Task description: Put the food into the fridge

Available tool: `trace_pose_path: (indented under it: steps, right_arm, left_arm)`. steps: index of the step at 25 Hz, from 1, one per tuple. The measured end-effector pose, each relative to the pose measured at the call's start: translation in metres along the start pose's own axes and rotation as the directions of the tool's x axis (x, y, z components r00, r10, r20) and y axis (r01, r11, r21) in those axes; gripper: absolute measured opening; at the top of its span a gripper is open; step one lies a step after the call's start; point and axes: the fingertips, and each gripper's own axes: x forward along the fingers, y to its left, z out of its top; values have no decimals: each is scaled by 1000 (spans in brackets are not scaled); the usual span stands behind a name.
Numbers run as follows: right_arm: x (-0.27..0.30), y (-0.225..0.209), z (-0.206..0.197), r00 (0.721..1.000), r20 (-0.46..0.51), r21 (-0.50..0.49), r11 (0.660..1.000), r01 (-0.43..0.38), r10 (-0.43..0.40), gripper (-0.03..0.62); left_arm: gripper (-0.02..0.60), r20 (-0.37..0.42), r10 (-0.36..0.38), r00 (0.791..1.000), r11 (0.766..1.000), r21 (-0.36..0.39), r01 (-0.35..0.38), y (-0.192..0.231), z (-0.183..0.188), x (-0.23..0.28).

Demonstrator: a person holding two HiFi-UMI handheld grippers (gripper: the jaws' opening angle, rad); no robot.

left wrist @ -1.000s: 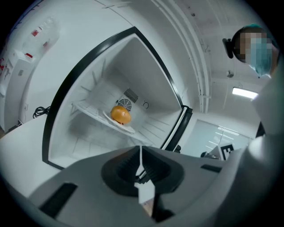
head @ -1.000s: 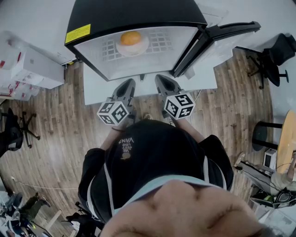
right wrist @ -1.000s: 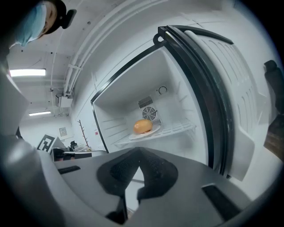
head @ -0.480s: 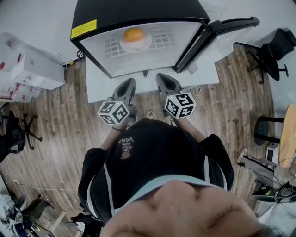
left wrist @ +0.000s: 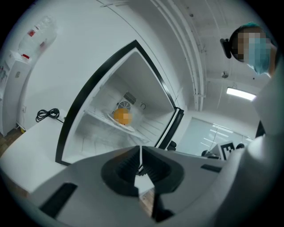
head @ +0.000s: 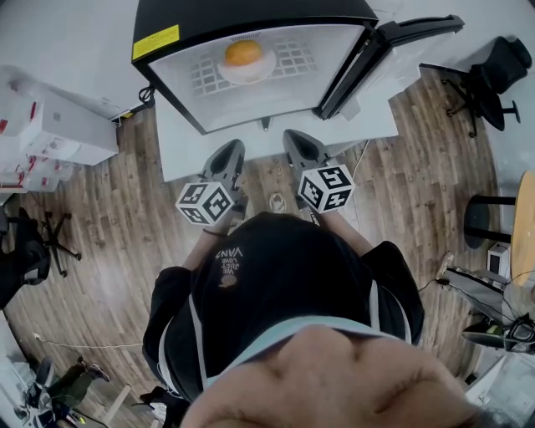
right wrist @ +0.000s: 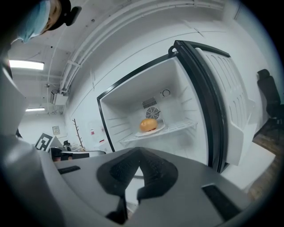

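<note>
- Since the earlier frame the fridge has slid toward the top edge of the head view, and the food with it. Both grippers keep about the same place in the picture, side by side.
- Writing: a yellow label sits on the black top of the fridge at its front left corner, print too small to read. The person's black top carries white print reading "VANS", with smaller lines beside it that I can't make out. Each gripper's cube shows black-and-white square markers.
- Left gripper: points roughly level at the open fridge, cube end near the person's chest. In its own view the jaws are clenched together on nothing.
- Right gripper: just beside the left, not touching it, aimed the same way. Jaws pressed together and empty.
- Both grippers are well short of the fridge opening, over the wooden floor at the edge of the white surface that carries the fridge.
- Food: a round orange-brown bun on a white plate, resting on the white wire shelf inside the fridge, in front of a round fan grille.
- Fridge door stands wide open at the right.
- A black cable lies coiled on the surface left of the fridge.
</note>
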Motion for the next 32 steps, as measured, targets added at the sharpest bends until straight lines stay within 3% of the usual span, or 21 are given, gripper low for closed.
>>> trace_pose_path:
  steps: [32]
  right_arm:
    - [-26, 17, -18, 998, -11, -27, 997, 66, -66, 12]
  left_arm:
    - [27, -30, -53, 998, 999, 11, 53, -13, -14, -20]
